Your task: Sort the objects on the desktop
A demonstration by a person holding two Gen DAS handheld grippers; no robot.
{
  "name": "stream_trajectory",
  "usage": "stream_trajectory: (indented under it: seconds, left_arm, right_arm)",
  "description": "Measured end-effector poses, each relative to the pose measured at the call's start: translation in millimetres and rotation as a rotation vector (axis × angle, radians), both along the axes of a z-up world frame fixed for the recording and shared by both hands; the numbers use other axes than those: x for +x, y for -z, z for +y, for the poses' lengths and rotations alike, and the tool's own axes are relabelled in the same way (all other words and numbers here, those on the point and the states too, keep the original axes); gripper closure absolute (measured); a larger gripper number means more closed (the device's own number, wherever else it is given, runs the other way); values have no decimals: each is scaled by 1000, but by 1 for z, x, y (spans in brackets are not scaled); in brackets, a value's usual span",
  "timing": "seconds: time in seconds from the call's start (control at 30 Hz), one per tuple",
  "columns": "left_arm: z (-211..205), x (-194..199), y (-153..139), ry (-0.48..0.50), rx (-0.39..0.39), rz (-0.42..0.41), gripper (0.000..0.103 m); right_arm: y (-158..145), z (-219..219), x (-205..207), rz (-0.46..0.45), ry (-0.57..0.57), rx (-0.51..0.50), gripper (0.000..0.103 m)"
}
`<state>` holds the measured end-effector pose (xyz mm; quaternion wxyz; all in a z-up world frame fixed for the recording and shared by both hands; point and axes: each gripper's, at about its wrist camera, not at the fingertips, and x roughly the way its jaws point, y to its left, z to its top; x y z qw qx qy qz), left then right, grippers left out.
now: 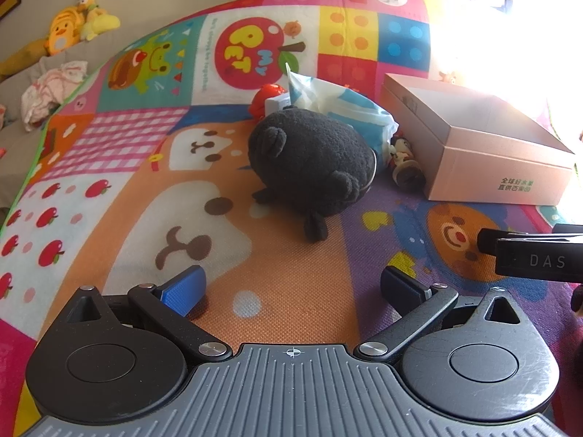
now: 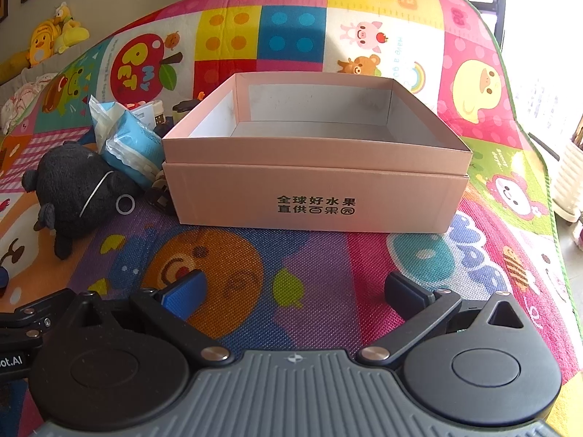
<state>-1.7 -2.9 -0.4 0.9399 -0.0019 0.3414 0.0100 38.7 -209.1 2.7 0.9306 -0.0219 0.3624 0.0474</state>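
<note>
Left gripper (image 1: 291, 293), fingers spread apart and empty, above the play mat (image 1: 120, 167). Straight ahead of it lies a black plush toy (image 1: 309, 164); a blue-and-white tissue pack (image 1: 349, 109) leans just behind the toy, with a red object (image 1: 267, 94) beside the pack. A small figurine (image 1: 402, 162) lies between the toy and the pink box (image 1: 499, 167), ahead to the right. Right gripper (image 2: 291, 291), also spread apart and empty, faces the open, empty box directly; toy and pack lie ahead to its left.
</note>
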Motion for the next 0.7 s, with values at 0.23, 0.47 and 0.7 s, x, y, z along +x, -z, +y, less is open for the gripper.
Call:
stream_trajectory:
  seconds: [0.23, 0.47, 0.7]
  left_arm:
    - [1, 2, 0, 14, -1, 16, 0]
    - [0, 17, -11, 51, -6, -11, 0]
    - [-6, 44, -19, 28, 142, -120, 0]
  right_arm:
    - [-1, -9, -22, 36, -66, 0, 0]
    - [-1, -6, -25, 27, -83, -19, 0]
    - [-1, -2, -28, 3, -89, -51, 0]
